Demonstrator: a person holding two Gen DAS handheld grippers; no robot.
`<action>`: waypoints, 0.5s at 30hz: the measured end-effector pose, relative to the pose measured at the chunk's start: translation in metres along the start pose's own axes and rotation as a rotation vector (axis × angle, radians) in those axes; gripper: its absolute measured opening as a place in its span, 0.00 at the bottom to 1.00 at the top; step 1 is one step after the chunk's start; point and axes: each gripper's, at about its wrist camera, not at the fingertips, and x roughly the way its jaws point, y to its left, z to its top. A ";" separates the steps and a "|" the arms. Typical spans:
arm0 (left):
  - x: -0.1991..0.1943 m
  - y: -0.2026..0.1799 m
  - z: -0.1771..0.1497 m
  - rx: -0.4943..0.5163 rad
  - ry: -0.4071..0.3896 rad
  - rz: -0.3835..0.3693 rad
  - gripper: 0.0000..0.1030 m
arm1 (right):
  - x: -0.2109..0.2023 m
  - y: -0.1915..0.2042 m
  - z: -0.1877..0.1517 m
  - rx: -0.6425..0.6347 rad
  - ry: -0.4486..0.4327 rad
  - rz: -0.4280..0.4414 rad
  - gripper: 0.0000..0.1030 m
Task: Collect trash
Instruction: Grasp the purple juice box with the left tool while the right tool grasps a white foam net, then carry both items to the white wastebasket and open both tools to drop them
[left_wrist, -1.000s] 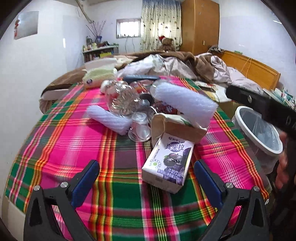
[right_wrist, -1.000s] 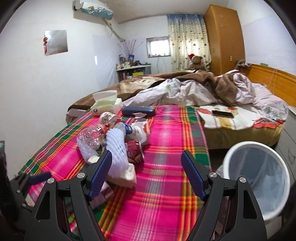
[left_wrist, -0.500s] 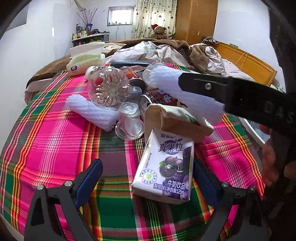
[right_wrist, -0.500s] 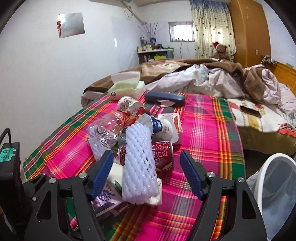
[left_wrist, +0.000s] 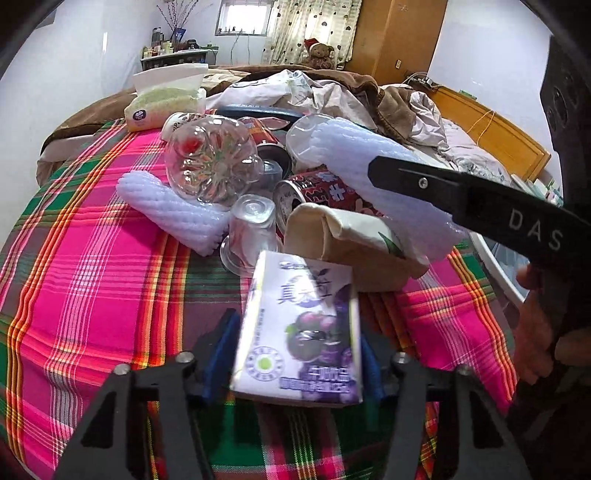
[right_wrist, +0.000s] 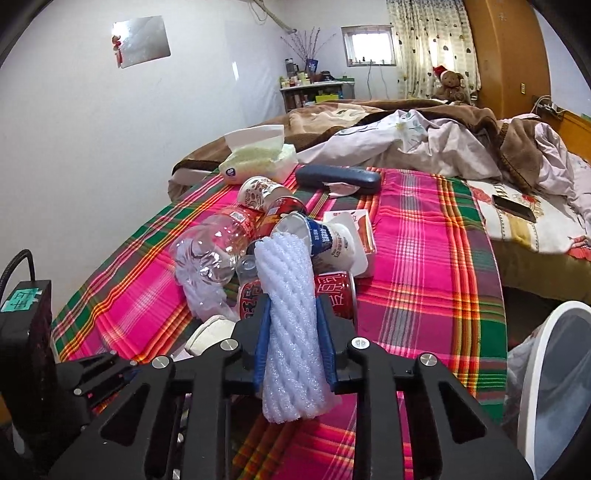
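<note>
Left-wrist view puts our left tongs (left_wrist: 295, 354) at 6 o'clock, their jaws just drawn in around the purple carton (left_wrist: 299, 328), blue pads against its two sides; it looks gripped, though blur keeps us from being certain how firmly. Past it toward 12 lie the rest of the trash on the plaid cloth (left_wrist: 92, 258): a paper bag (left_wrist: 351, 236), an upturned cup (left_wrist: 251, 229), a red can (left_wrist: 314, 192) and a clear bottle (left_wrist: 210, 158). In the right-wrist view our right tongs (right_wrist: 295, 339) have just closed fully on the white foam net (right_wrist: 291, 325), squeezing it narrow, since it is soft and needs a tight pinch. The bin (right_wrist: 554, 387) waits at 4 o'clock beside the bed, so we judge both pieces are held for carrying there.
</note>
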 end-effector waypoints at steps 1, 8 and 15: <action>0.000 0.003 0.001 -0.015 0.003 -0.012 0.57 | 0.000 -0.001 0.001 0.003 -0.002 0.001 0.22; -0.009 0.012 -0.001 -0.060 -0.018 0.010 0.57 | -0.010 -0.007 0.001 0.033 -0.036 0.006 0.21; -0.038 0.007 0.005 -0.054 -0.073 0.013 0.57 | -0.033 -0.014 0.001 0.062 -0.091 0.005 0.21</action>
